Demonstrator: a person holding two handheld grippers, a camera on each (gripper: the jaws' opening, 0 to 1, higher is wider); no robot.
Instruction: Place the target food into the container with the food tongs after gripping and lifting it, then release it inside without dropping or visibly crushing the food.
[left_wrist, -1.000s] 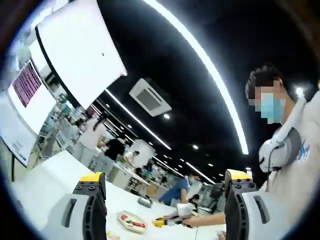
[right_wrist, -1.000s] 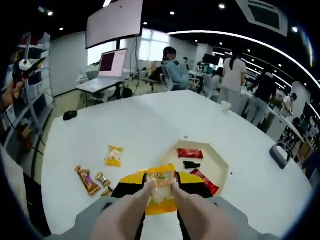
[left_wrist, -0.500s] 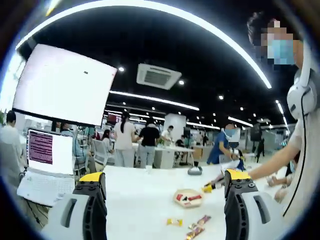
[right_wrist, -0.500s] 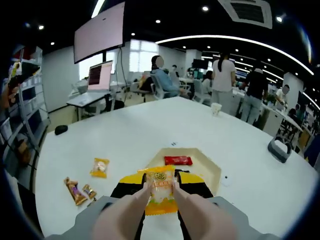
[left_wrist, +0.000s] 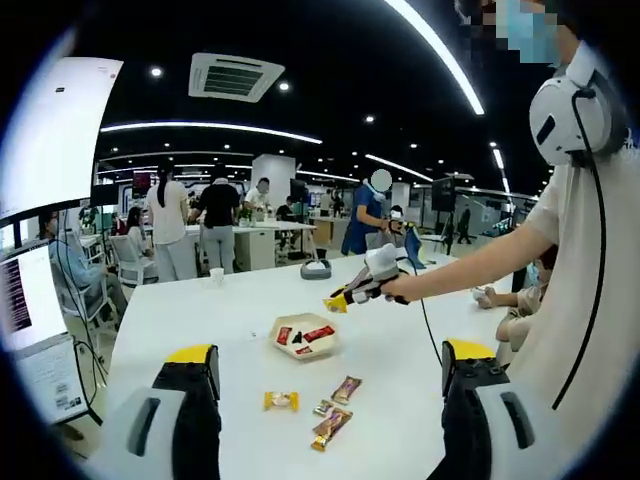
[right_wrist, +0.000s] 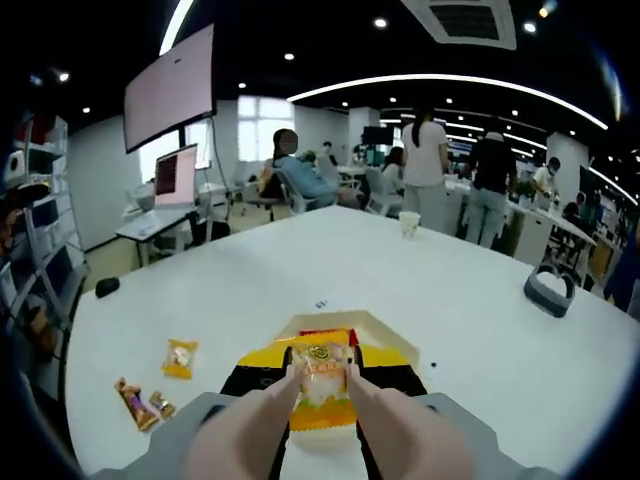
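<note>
In the right gripper view the right gripper (right_wrist: 322, 385) drives pale food tongs (right_wrist: 400, 430); their tips pinch an orange-wrapped snack (right_wrist: 321, 372) between them, raised just above the near edge of the beige container (right_wrist: 388, 340) on the white table (right_wrist: 480, 330); the left gripper (left_wrist: 325, 385) holds nothing, jaws wide apart; loose snacks (left_wrist: 330, 415) lie near it.

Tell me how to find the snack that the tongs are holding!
Start at the big white table and find the pale tray on it. Just above that tray, the tongs pinch a yellow-orange packet with a round gold mark. Unlike the small packets lying flat on the table, this one is held up in the air.
</note>
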